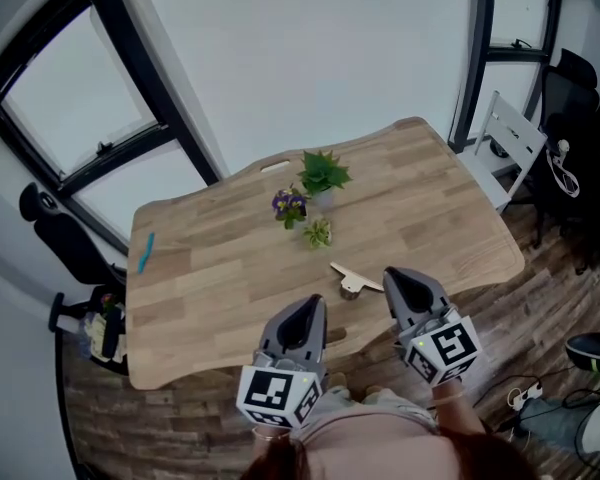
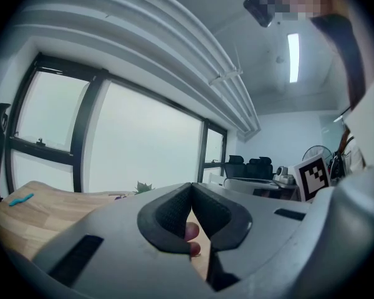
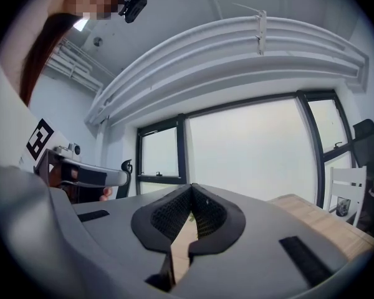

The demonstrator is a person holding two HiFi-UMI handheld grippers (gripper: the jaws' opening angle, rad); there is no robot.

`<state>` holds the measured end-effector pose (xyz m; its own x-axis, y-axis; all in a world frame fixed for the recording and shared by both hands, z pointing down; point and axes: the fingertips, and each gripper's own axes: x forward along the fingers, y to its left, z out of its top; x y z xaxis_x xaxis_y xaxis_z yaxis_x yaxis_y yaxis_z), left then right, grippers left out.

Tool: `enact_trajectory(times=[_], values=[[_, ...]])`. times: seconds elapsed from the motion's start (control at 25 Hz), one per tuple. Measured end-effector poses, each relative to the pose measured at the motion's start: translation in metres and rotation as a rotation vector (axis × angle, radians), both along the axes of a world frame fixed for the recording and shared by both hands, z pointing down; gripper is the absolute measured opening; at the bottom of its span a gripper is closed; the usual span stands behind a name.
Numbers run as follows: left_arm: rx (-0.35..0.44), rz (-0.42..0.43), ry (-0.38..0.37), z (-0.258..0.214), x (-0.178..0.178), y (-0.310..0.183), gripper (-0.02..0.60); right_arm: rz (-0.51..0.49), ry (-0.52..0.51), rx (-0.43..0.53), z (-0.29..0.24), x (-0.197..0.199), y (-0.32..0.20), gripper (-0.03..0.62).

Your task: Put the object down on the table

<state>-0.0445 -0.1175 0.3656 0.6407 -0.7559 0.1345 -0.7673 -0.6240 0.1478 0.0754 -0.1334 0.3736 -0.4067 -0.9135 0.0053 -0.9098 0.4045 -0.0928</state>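
Wood-plank table [image 1: 210,278] with a wavy outline, standing before big dark-framed windows [image 1: 80,78] on a dark plank floor [image 1: 540,298]. Toward the far edge, three small plants close together: leafy green plant [image 1: 323,173], purple flowers [image 1: 289,205], pale-green sprig [image 1: 318,233]. Near the left edge, well apart from all else, a blue pen [image 1: 145,252]. Off the right edge, a white chair [image 1: 515,138]. Wooden object [image 1: 355,280]: flat on the table close to the near edge, gripped by neither claw. Left gripper [image 1: 313,310]: over the near edge, left of the wooden object and apart from it; pads [image 2: 168,213] pressed together at the tips, clamping nothing. Right gripper [image 1: 393,278]: just beside the wooden object on its right in the head view; pads [image 3: 209,213] likewise pressed together with nothing pinched, only a strip of tabletop showing through the slot below them. Marker cubes facing up at the rear of both.
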Motion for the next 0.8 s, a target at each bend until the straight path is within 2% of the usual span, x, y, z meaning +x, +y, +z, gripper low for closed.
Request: enact_trajectory(times=[0.52,0.8], values=[[-0.038,0.028,0.008,0.012,-0.009,-0.018,0.002,0.030,0.056,-0.025,0.003,-0.005,-0.006,-0.001],[-0.041,0.041,0.009,0.014,-0.005,-0.019,0.002,0.043,0.043,-0.039,0.006,0.000,-0.007,-0.002]])
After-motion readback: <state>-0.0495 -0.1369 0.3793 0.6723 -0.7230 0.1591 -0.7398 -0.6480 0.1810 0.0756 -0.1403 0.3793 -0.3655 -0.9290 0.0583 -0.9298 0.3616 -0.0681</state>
